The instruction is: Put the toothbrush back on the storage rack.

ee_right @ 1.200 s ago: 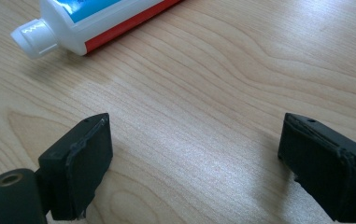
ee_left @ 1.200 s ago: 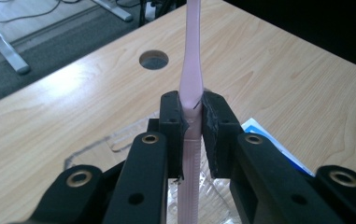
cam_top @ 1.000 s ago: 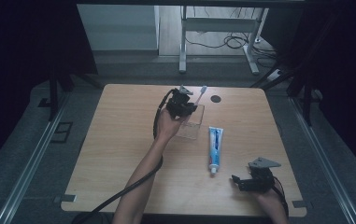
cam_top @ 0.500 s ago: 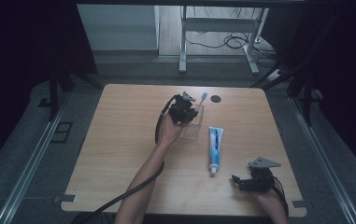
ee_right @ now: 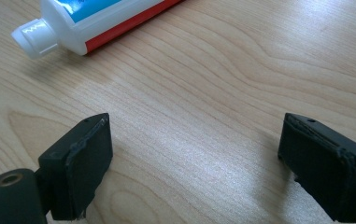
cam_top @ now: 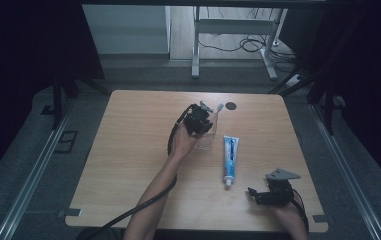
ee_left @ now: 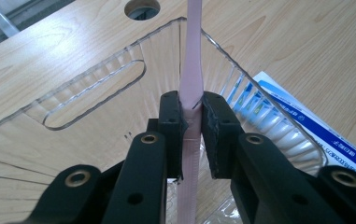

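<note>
One pink toothbrush (ee_left: 190,79) stood clamped in the left gripper (ee_left: 192,119), its long axis upright over the clear holder (ee_left: 119,84), probably already inside. Toothpaste (cam_top: 230,158) lay nearer the right gripper (cam_top: 273,192), whose jaws gaped empty on the wooden table (cam_top: 128,150); beyond lay dark floor.

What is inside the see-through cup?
The pink toothbrush stands in the clear cup, pinched by the left gripper. Through the cup wall you see the wooden table and toothpaste tube. The gripper covers the cup's bottom.
</note>
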Action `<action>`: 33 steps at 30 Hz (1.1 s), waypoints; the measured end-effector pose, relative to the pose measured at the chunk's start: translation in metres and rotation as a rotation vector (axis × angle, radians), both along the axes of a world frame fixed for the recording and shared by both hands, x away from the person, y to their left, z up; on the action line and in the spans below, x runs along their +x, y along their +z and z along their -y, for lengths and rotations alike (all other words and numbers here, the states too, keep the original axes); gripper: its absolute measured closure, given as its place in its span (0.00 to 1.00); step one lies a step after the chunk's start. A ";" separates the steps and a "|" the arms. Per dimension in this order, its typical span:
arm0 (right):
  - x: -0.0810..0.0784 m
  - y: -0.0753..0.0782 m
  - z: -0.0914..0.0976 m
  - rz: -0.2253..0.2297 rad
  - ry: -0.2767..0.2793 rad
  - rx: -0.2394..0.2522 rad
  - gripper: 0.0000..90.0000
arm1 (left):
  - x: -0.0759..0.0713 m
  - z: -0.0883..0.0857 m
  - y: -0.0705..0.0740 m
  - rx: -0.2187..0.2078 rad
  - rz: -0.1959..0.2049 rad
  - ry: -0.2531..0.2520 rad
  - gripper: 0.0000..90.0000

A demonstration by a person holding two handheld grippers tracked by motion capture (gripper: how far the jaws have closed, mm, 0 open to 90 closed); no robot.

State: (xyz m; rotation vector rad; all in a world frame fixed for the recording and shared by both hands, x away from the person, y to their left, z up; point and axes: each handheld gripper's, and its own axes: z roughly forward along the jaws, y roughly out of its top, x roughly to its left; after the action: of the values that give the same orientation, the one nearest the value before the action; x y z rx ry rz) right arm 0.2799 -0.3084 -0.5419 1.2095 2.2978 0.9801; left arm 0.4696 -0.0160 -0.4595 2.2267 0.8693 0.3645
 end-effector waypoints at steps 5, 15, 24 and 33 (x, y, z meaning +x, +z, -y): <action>0.000 0.000 0.000 0.000 0.000 0.000 0.11 | 0.001 0.001 0.000 0.013 -0.008 -0.004 0.86; 0.000 0.000 0.000 0.000 0.000 0.000 0.11 | 0.001 -0.004 0.003 0.008 -0.004 0.010 0.70; 0.000 0.000 0.000 0.001 0.000 -0.001 0.11 | -0.003 -0.005 0.015 -0.013 -0.008 -0.007 0.48; 0.000 0.000 0.000 0.000 0.000 -0.001 0.11 | -0.010 -0.008 0.025 -0.032 -0.035 -0.033 0.26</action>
State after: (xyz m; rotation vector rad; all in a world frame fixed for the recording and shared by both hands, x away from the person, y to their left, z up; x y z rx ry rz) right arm 0.2798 -0.3083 -0.5419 1.2098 2.2976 0.9793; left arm 0.4601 -0.0080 -0.4343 2.2212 0.8497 0.2950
